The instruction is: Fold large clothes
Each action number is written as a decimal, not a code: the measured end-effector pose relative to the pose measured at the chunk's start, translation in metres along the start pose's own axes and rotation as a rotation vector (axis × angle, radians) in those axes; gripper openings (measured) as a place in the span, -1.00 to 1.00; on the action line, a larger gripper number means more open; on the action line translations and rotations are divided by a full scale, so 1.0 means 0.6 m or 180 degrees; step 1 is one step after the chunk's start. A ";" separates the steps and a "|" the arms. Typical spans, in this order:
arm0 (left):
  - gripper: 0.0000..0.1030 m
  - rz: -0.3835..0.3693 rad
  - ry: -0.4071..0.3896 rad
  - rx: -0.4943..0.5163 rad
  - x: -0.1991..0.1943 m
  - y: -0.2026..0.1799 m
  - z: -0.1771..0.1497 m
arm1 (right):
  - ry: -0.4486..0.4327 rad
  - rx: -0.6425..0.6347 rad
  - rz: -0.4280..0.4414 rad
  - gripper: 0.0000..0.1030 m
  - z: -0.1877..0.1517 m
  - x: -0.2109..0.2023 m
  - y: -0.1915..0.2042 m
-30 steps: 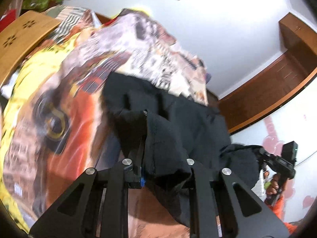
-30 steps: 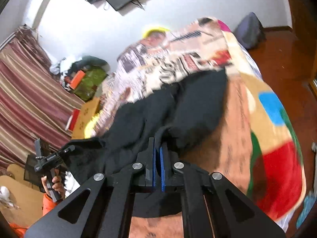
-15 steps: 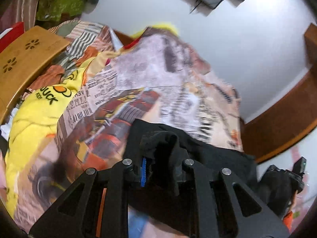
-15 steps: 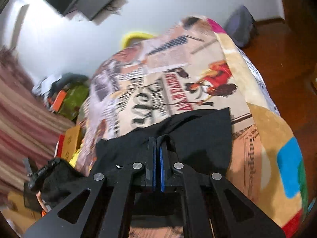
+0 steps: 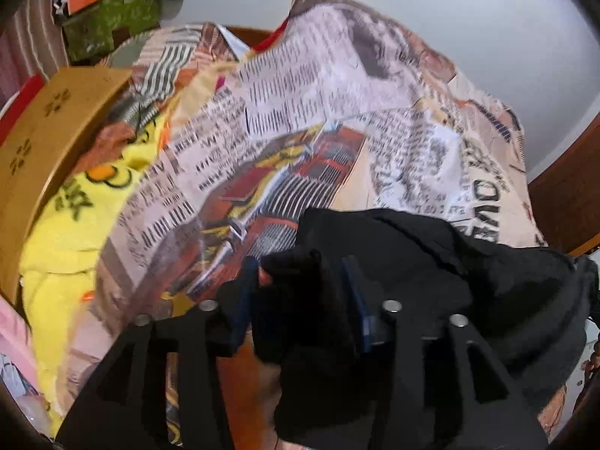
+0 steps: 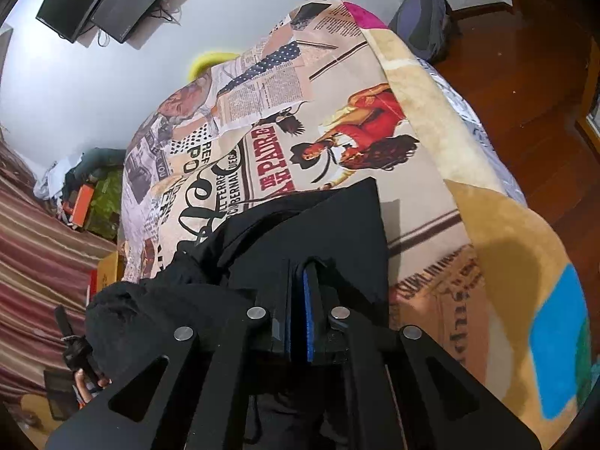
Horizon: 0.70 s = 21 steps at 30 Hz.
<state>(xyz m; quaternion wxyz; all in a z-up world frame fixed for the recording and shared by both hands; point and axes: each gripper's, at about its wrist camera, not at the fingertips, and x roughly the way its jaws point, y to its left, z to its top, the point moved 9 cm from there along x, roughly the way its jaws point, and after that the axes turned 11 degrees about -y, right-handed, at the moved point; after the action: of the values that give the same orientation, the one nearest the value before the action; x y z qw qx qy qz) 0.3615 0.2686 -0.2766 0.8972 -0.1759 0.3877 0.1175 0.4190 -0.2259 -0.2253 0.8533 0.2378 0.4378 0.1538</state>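
A black garment lies bunched on the printed bedspread. My left gripper points down at it; its jaws are opening and a hump of the black cloth sits loosely between them, with a gap at the left pad. In the right wrist view the black garment spreads flat with a straight folded edge on the bedspread. My right gripper is shut on a thin edge of the cloth between its blue pads. The other gripper, held in a hand, shows at lower left behind the cloth.
A wooden board and a yellow blanket lie left of the bedspread. A green bag sits beyond. A wall screen, a grey backpack, wooden floor and a striped curtain surround the bed.
Both grippers have come down and forward with the black garment, which now rests on the bedspread. The left jaws have widened around the cloth; the right jaws stay together.
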 end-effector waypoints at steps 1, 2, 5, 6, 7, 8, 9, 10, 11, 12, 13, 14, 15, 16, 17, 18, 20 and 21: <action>-0.07 0.0000 -0.0033 0.0027 -0.009 -0.001 0.004 | 0.0005 -0.0022 -0.0050 -0.84 -0.001 -0.005 -0.001; -0.03 -0.0009 -0.0090 0.0078 -0.027 -0.003 0.009 | 0.0006 -0.0079 -0.0125 -0.77 -0.002 -0.013 -0.001; 0.22 0.0004 -0.0336 0.0232 -0.081 -0.014 0.028 | -0.0162 -0.0361 -0.0398 -0.02 0.001 -0.048 0.005; 0.28 0.0007 -0.0426 0.0286 -0.100 -0.021 0.034 | -0.0254 -0.0458 -0.0427 0.25 0.004 -0.064 0.010; 0.30 -0.0008 -0.0495 0.0332 -0.115 -0.028 0.038 | -0.0352 -0.0532 -0.0427 0.30 0.006 -0.079 0.016; 0.33 -0.0034 -0.0562 0.0401 -0.133 -0.038 0.040 | -0.0471 -0.0617 -0.0406 0.32 0.008 -0.099 0.028; 0.33 -0.0044 -0.0594 0.0461 -0.146 -0.048 0.042 | -0.0544 -0.0705 -0.0403 0.32 0.008 -0.116 0.040; 0.33 -0.0058 -0.0621 0.0530 -0.156 -0.059 0.040 | -0.0589 -0.0793 -0.0409 0.32 0.006 -0.128 0.050; 0.33 -0.0085 -0.0641 0.0616 -0.166 -0.074 0.036 | -0.0643 -0.0885 -0.0401 0.32 0.005 -0.139 0.064; 0.33 -0.0106 -0.0642 0.0684 -0.171 -0.087 0.031 | -0.0694 -0.0962 -0.0387 0.32 0.003 -0.146 0.076; 0.33 -0.0139 -0.0628 0.0776 -0.175 -0.105 0.022 | -0.0749 -0.1067 -0.0371 0.32 -0.001 -0.154 0.093; 0.33 -0.0168 -0.0612 0.0824 -0.175 -0.117 0.016 | -0.0774 -0.1149 -0.0360 0.32 -0.005 -0.157 0.107; 0.33 -0.0223 -0.0580 0.0887 -0.175 -0.133 0.006 | -0.0795 -0.1240 -0.0340 0.33 -0.011 -0.158 0.121; 0.33 -0.0280 -0.0540 0.0948 -0.172 -0.150 -0.007 | -0.0815 -0.1379 -0.0287 0.33 -0.021 -0.157 0.144; 0.33 -0.0318 -0.0507 0.1002 -0.166 -0.166 -0.018 | -0.0814 -0.1463 -0.0252 0.35 -0.028 -0.152 0.158; 0.33 -0.0353 -0.0456 0.1066 -0.156 -0.185 -0.033 | -0.0802 -0.1570 -0.0206 0.39 -0.039 -0.144 0.177; 0.33 -0.0430 -0.0406 0.1168 -0.139 -0.213 -0.057 | -0.0743 -0.1734 -0.0157 0.40 -0.060 -0.124 0.204; 0.33 -0.0446 -0.0400 0.1225 -0.130 -0.227 -0.066 | -0.0695 -0.1833 -0.0129 0.40 -0.072 -0.110 0.217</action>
<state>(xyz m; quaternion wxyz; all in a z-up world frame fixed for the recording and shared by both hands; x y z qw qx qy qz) 0.3306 0.1225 -0.2141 0.9426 -0.0202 0.3330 -0.0107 0.3387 -0.1359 -0.1323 0.9305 -0.0075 0.2866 0.2280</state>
